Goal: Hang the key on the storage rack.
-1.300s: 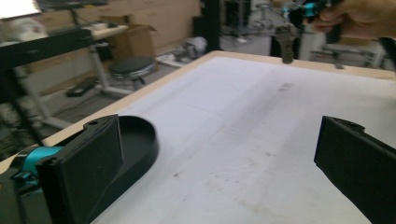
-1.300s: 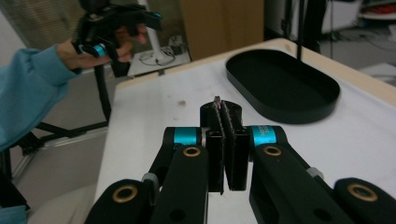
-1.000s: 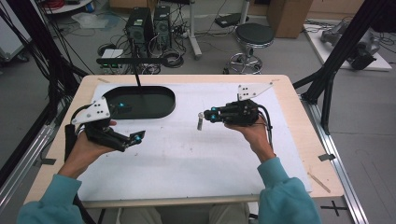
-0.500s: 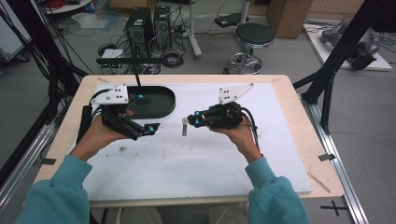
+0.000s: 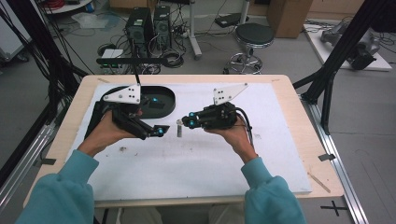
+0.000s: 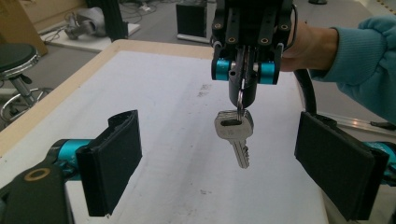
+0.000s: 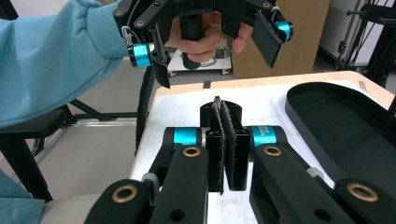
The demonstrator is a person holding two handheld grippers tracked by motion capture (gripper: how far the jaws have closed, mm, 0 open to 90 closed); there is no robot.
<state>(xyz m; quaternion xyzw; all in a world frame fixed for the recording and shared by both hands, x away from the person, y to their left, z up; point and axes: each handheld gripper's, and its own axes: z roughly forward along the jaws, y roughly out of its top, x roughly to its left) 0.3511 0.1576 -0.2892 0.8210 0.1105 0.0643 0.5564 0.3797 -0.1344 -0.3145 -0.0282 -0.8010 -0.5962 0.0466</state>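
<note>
So the key [image 6: 235,134] was already pinched by its ring in the clamped right gripper [image 5: 185,123] and dangled over the table [image 5: 280,140], while the left gripper [image 6: 219,172], spread but just closing some, hadn't grabbed it yet.

This place is a lab or a workshop. Behind the table [image 5: 299,140] stand computer towers [image 5: 149,23], loose cables [image 5: 154,60], a stool [image 5: 252,42] and black frame beams [image 5: 345,51].

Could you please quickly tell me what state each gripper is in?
Left gripper: open, jaws just closing in, nothing held.
Right gripper: shut on the ring of a hanging silver metal key.
</note>
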